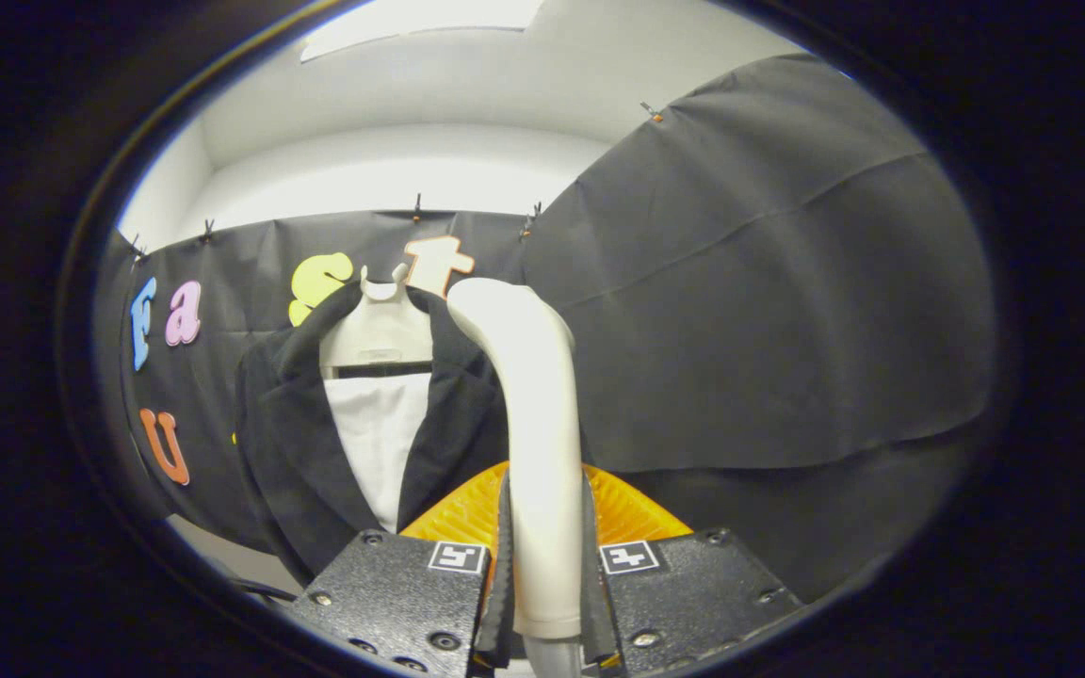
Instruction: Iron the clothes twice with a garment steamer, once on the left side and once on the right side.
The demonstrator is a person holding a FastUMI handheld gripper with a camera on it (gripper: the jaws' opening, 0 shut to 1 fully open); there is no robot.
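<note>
So the jaws are pinching the steamer handle (542,443) upright between them. The black jacket (288,443) hangs beyond, off to their left, untouched I'd guess. Next up: swing the head over to its left side.

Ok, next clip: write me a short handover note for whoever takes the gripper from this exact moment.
Gripper: shut on the steamer handle, both fingers pressing its sides, handle upright between them.
Jacket: dark, hanging on a white hanger over a white shirt, beyond the fingers and to their left, in front of the black cloth wall.
Done: steamer picked up. The handle is apart from the jacket.
Left: judging by this, likely both passes, left side and right side.
</note>
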